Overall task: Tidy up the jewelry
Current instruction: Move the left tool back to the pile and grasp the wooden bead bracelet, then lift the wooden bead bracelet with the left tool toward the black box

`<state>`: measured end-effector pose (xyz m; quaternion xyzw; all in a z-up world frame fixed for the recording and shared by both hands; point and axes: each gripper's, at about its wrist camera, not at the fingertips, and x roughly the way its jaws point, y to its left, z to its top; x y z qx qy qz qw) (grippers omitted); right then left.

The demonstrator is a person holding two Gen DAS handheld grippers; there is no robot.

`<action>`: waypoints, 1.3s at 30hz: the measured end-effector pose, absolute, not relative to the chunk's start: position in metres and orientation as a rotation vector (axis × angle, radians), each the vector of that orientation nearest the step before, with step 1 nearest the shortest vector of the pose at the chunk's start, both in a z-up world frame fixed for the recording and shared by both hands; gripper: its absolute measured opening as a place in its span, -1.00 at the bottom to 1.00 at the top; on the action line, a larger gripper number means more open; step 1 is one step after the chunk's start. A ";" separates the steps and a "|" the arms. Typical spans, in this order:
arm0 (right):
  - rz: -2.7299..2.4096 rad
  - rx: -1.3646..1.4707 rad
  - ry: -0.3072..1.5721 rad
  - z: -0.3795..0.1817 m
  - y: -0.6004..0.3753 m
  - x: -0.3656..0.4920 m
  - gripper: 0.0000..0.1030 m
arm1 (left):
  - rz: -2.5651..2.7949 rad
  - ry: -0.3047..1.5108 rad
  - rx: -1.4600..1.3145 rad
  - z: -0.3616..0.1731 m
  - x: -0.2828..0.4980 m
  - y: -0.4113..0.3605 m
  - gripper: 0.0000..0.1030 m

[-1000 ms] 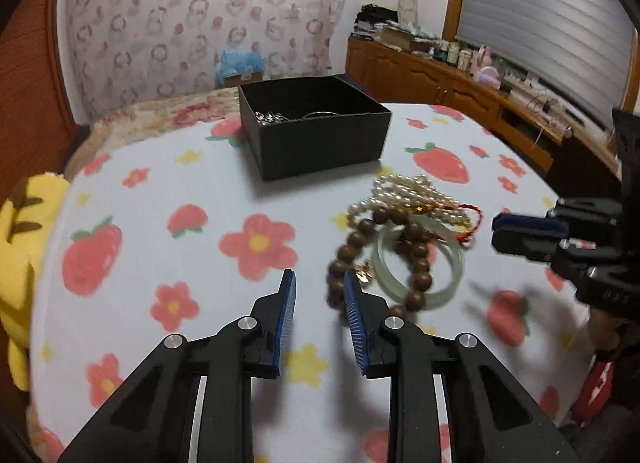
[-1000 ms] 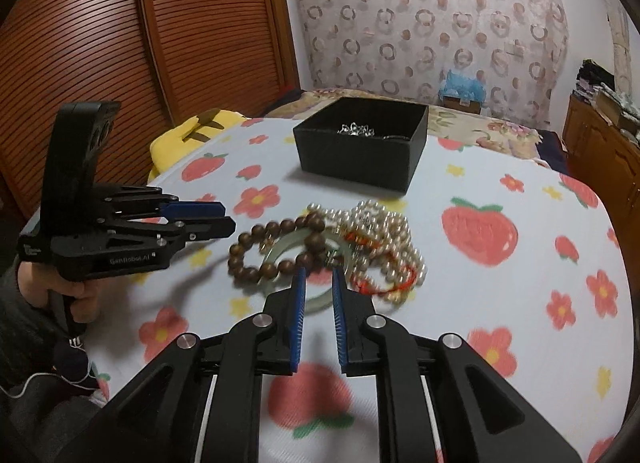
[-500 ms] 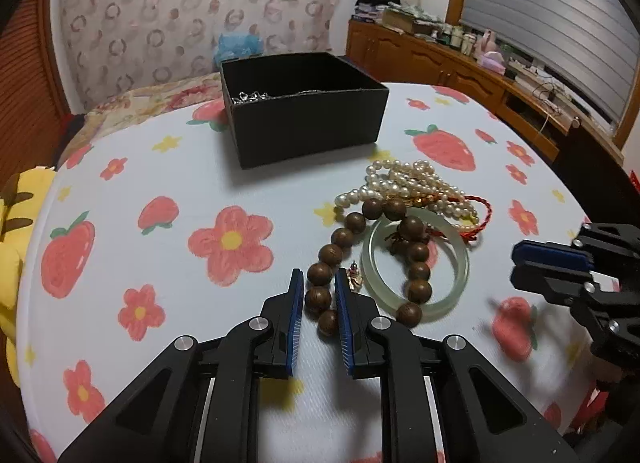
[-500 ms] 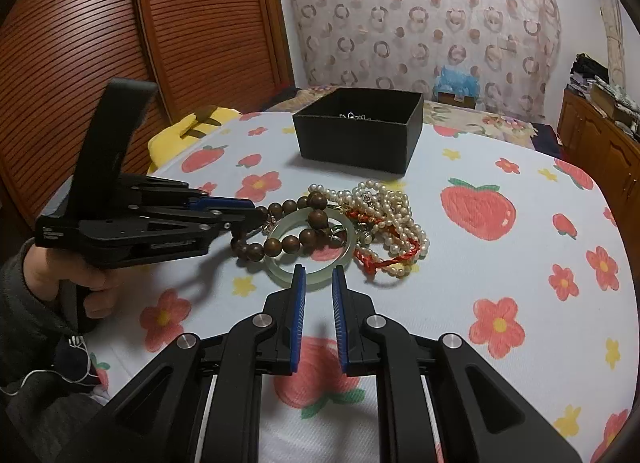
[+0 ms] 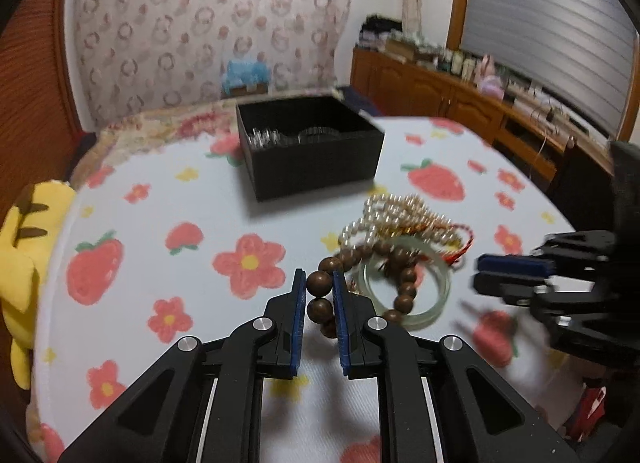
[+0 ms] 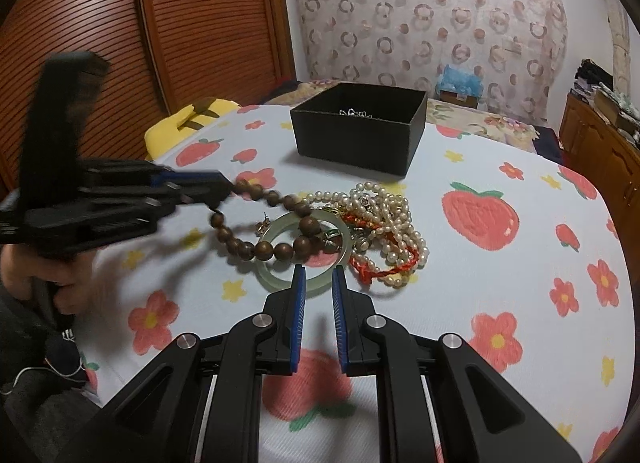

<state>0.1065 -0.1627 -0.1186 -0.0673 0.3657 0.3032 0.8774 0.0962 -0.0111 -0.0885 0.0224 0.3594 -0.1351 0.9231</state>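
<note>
My left gripper is shut on the brown wooden bead bracelet and lifts its near end; in the right wrist view the left gripper holds the bracelet raised at one end. The bracelet still drapes over a pale green jade bangle. A pearl necklace tangled with red cord lies beside it. My right gripper is nearly closed and empty, just in front of the bangle. A black open box with silver jewelry stands behind.
The table has a white cloth with strawberries and flowers. A yellow plush toy sits at the left edge. A wooden sideboard with small items runs along the right wall.
My left gripper closed on the wooden bead bracelet and has begun lifting it, pulling the beads leftward. The right gripper has held about the same place.
</note>
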 end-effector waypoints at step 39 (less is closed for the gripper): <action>0.635 -0.314 0.779 -0.110 -0.133 0.147 -0.84 | -0.262 0.590 0.022 -0.052 0.056 0.010 -0.76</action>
